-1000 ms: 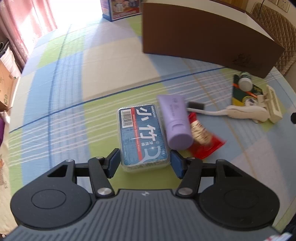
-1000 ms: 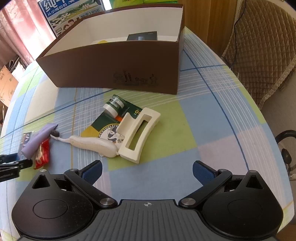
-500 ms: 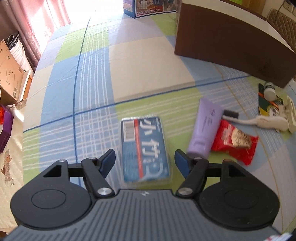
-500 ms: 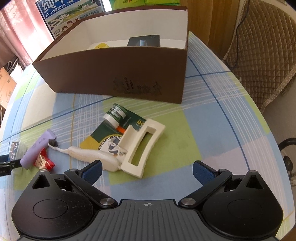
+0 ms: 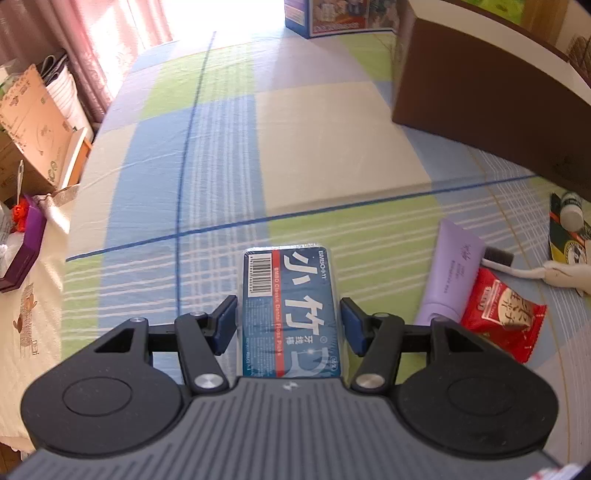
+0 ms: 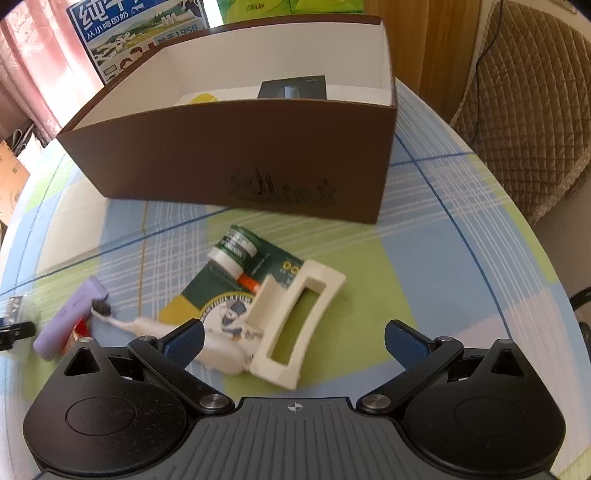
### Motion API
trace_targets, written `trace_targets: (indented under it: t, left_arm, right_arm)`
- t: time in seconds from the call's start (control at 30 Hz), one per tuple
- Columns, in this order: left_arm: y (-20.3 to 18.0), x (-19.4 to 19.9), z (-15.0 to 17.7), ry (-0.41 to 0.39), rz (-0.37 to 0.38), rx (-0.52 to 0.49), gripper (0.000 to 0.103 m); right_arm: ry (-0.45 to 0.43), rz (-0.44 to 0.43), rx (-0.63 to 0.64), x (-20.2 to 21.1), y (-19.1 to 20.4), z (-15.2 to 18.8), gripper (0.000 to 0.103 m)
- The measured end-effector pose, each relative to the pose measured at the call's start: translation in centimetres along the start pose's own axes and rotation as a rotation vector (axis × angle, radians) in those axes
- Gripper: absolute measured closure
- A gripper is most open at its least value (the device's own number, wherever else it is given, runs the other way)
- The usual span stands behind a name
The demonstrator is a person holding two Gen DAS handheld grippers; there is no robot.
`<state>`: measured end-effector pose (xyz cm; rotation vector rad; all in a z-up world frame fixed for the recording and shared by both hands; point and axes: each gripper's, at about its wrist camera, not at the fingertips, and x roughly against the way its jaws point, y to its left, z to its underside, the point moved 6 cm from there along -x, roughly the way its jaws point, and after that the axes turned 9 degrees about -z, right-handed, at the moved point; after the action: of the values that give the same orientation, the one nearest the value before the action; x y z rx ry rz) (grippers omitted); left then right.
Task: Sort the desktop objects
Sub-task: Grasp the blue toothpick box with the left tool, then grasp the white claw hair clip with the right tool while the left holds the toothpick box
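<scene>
A blue dental-floss box lies lengthwise between the fingers of my left gripper, whose pads sit against its two long sides. To its right lie a purple tube and a red snack packet. My right gripper hangs open over a cream hair clip and a white toothbrush. A green-and-white bottle rests on a green card just beyond them. The open brown box stands behind.
Inside the brown box are a dark packet and something yellow. A milk carton stands behind it. A quilted chair is at the right. Cardboard boxes and clutter sit past the table's left edge.
The floss box now lies apart from the purple tube. My left fingers widened, slid further along the box, then narrowed onto it. My right gripper moved closer to the hair clip, still open.
</scene>
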<state>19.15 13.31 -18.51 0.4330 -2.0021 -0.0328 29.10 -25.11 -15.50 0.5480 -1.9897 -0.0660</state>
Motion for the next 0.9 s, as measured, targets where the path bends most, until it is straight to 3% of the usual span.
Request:
trace_targets:
  t: [0.33, 0.43, 0.5, 0.57, 0.9]
  left_arm:
    - [0.8, 1.1, 0.0, -0.012, -0.019, 0.029, 0.049]
    - [0.5, 1.4, 0.0, -0.014, -0.014, 0.029, 0.049]
    - [0.3, 1.6, 0.0, -0.018, -0.011, 0.027, 0.049]
    - [0.1, 1.9, 0.0, -0.022, -0.006, 0.025, 0.049]
    - [-0.8, 4.2, -1.0, -0.06, 0.043, 0.02, 0.049]
  right_arm:
    - [-0.018, 0.025, -0.003, -1.7, -0.1, -1.1, 0.003]
    - [-0.01, 0.04, 0.017, -2.4, 0.1, -1.0, 0.021]
    - [0.003, 0.046, 0.018, -3.0, 0.0, -0.8, 0.047]
    - [0.014, 0.043, 0.016, -3.2, -0.2, -0.6, 0.061]
    - [-0.009, -0.011, 0.019, 0.4, -1.6, -0.6, 0.063]
